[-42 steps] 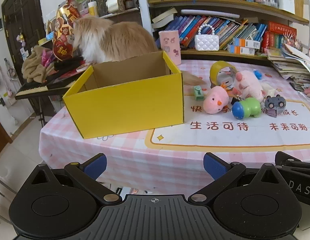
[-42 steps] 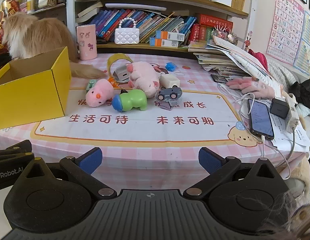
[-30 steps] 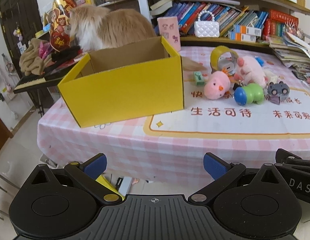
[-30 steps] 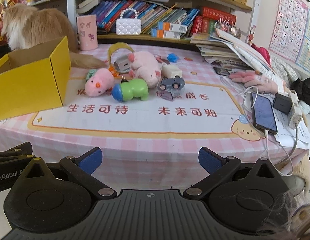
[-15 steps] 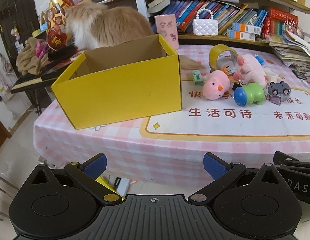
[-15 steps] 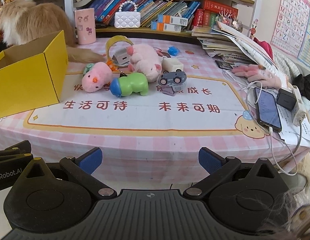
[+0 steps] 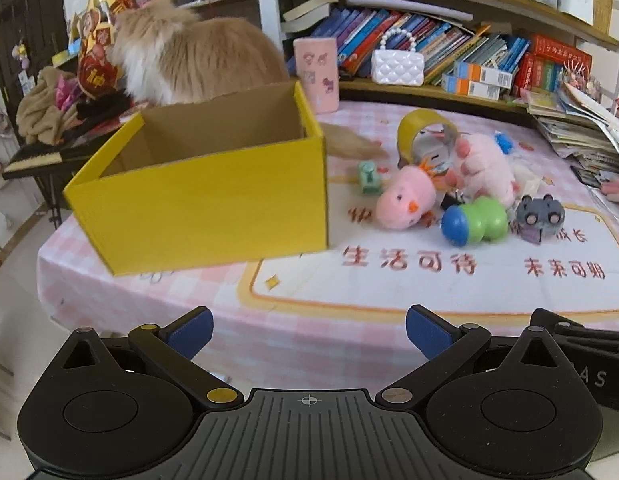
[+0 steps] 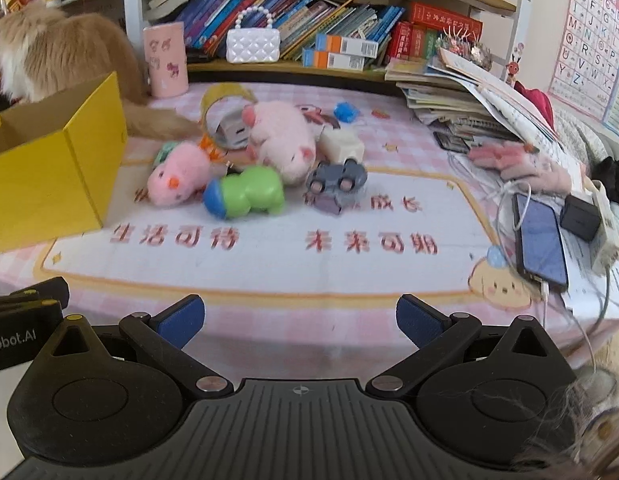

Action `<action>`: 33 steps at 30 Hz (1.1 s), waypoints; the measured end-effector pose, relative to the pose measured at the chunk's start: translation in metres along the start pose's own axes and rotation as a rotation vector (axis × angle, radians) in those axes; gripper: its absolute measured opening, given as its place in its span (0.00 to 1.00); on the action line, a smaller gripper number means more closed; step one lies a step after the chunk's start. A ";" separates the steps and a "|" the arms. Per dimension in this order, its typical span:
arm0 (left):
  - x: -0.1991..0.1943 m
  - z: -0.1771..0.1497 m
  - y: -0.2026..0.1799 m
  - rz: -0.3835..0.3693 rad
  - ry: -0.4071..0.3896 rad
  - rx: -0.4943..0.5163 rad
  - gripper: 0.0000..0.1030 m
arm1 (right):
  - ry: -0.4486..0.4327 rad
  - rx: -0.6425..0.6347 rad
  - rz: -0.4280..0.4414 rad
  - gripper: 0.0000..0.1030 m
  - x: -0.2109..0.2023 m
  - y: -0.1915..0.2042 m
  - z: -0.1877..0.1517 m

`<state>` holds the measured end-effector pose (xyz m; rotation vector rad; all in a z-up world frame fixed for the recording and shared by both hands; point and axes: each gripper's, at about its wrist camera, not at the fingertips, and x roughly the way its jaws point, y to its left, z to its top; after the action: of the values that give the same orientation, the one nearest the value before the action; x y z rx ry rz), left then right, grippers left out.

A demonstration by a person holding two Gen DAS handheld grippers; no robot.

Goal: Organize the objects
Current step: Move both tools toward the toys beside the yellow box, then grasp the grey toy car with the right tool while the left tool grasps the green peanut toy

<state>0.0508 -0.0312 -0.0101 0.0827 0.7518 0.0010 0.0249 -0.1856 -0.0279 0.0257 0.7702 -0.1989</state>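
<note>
An open yellow cardboard box (image 7: 213, 200) stands on the left of the table; it looks empty inside, and it shows in the right wrist view (image 8: 53, 172) too. Right of it lies a heap of toys: a pink plush chick (image 7: 405, 202), a bigger pink plush pig (image 7: 483, 166), a green and blue toy (image 7: 473, 222), a grey toy car (image 7: 539, 212), a small green toy (image 7: 368, 176) and a roll of yellow tape (image 7: 425, 130). My left gripper (image 7: 307, 330) and right gripper (image 8: 299, 320) are both open and empty, held at the table's near edge.
A fluffy orange cat (image 7: 193, 64) sits behind the box. A pink cup (image 7: 315, 74) and a white bag (image 7: 397, 64) stand at the bookshelf. A phone with cable (image 8: 539, 240), a charger, pink gloves (image 8: 521, 164) and stacked papers lie on the right.
Both grippers have moved forward toward the table; the box and toys look nearer. The cat has shifted a little. Nothing was picked up.
</note>
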 end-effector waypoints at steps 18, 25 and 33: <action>0.025 0.026 -0.045 -0.087 -0.046 -0.098 1.00 | -0.007 0.060 0.122 0.83 0.069 -0.064 0.058; 0.036 0.036 -0.051 -0.067 -0.030 -0.125 1.00 | -0.010 0.033 0.155 0.67 0.112 -0.072 0.077; 0.053 0.043 -0.072 -0.118 0.012 -0.050 0.99 | 0.034 -0.023 0.191 0.58 0.153 -0.065 0.092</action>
<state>0.1173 -0.1041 -0.0201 -0.0092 0.7668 -0.0924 0.1832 -0.2842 -0.0648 0.0808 0.7985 -0.0078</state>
